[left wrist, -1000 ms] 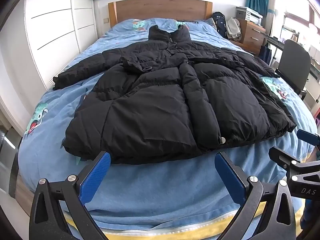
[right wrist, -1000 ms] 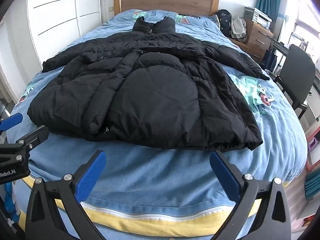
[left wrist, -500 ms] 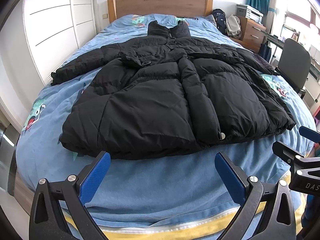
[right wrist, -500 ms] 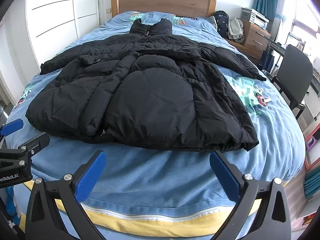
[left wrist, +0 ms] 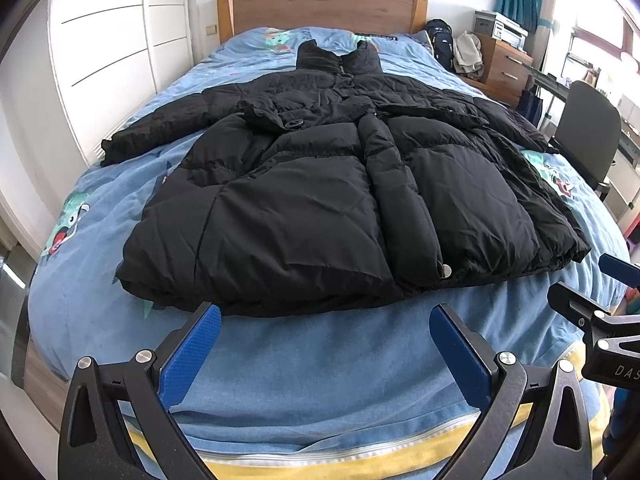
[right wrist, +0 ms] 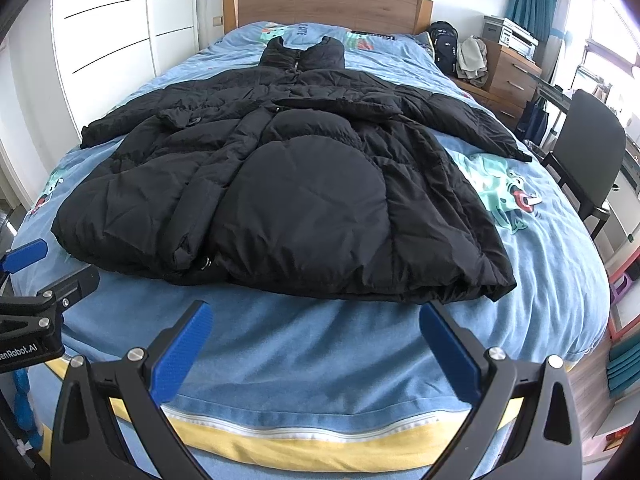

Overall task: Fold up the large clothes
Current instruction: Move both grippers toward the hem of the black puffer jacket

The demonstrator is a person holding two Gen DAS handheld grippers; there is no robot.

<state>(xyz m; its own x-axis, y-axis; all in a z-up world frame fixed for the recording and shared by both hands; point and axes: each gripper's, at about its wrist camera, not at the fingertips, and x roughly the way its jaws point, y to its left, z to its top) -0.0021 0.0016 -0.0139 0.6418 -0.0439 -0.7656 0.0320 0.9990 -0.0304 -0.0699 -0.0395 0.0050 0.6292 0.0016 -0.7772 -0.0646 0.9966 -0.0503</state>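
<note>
Your coat point(left wrist: 320, 200) lies face up on the bed point(left wrist: 320, 376), collar toward the headboard point(left wrist: 320, 10) and hem toward you. It is spread out full length, with both sleeves stretched out to the sides and the front closed down the middle. No fold has been made in it that you can see, so the task looks to be at its very start: the sleeves are yet to be brought in, and the body yet to be doubled over.

Your left gripper point(left wrist: 324, 344) hangs above the bare sheet just short of the hem, near its left half. Its blue fingers point(left wrist: 188, 356) stand wide apart with nothing between them. Your right gripper point(right wrist: 314, 340) sits in the same way near the right half of the hem, fingers point(right wrist: 450, 354) spread wide and empty as well. Neither one touches the cloth. Each gripper shows at the edge of the other's view, so the two are side by side at the foot of the bed.

The coat is thick and puffy, so you should expect it to spring back from a fold and to need a deep bite of cloth. The sleeves probably come first, the left one lying farthest out across the sheet.
</note>
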